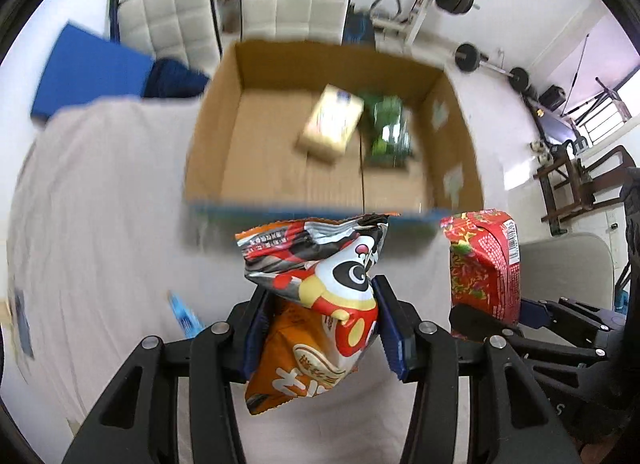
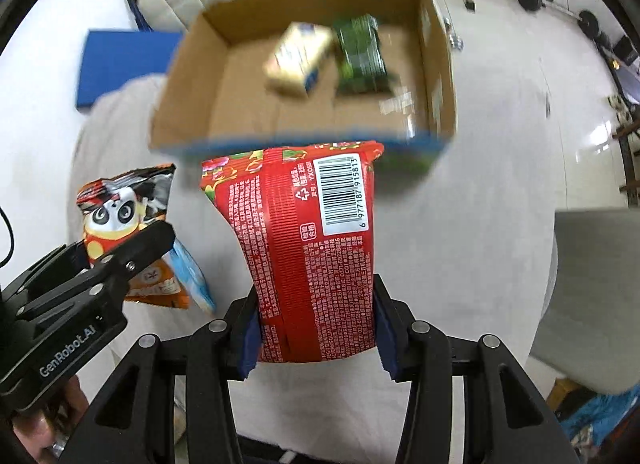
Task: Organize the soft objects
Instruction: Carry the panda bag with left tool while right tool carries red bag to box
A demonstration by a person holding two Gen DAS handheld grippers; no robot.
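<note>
Panda snack bag (image 1: 320, 296): glossy crinkled plastic film with silvery patches; red packet (image 2: 316, 248): glossy printed film, creased lengthwise, with a white barcode label. Cardboard box (image 1: 452, 136): matt brown corrugated board, blue-printed outside; inside it, a pale yellow pack (image 1: 332, 122) and a green pack (image 1: 390, 130), finish blurred. Surface (image 1: 100, 204): matt, lightly wrinkled pale cloth; left claw (image 1: 322, 328) and right claw (image 2: 316, 334): matt black plastic, metal rivets, ribbed blue pads (image 1: 394, 338).
</note>
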